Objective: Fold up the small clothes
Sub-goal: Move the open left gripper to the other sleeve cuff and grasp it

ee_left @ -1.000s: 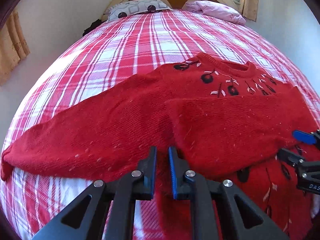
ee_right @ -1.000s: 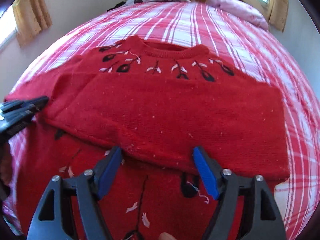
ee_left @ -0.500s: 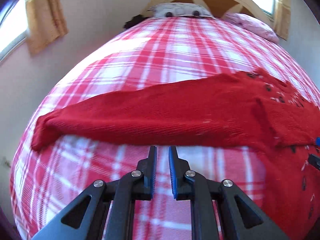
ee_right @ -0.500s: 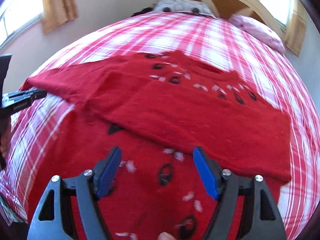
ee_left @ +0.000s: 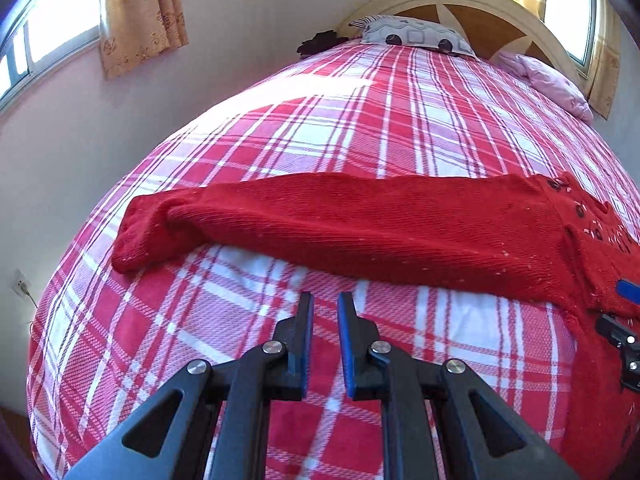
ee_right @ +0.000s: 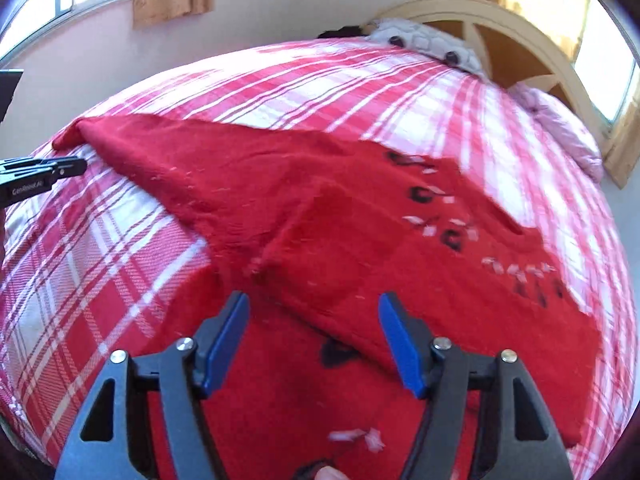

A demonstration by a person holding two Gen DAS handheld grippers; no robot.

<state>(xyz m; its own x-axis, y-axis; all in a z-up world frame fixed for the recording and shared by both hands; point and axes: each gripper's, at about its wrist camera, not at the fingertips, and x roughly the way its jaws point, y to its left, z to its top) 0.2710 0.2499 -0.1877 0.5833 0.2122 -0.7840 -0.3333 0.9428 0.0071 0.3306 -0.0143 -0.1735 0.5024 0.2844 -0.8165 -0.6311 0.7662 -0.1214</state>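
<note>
Left wrist view: we see the left gripper (ee_left: pixel 325 306) over bare plaid bedspread (ee_left: pixel 248 152), jaws nearly together w/ only a thin slit between the blue pads, nothing in it. Just beyond the tips lies the red sweater (ee_left: pixel 400 236) — one long sleeve (ee_left: pixel 280 224) stretched out flat toward the left edge of the bed, cuff at the far left end, not touching the gripper. Sweater body runs off the frame's right side, where we catch a bit of the right gripper (ee_left: pixel 624 320) at the edge, over the red knit.

Right wrist view (motion-blurred): the right gripper (ee_right: pixel 314 312) hangs above the sweater (ee_right: pixel 360 240), jaws apart and closing, pads not pressing anything; red knit lies below the gap, and we can't tell if the tips touch it. A folded flap of the sweater lies across the body, its edge just past the tips. Black-and-white pattern near the neckline, on the right. The sleeve (ee_right: pixel 160 148) runs up-left toward the left gripper (ee_right: pixel 60 168), seen at the left edge beside the cuff end, not on it.

Background: two pillows (ee_left: pixel 412 34) at the headboard (ee_left: pixel 480 4), curtain (ee_left: pixel 140 12) by a window on the left wall.
</note>
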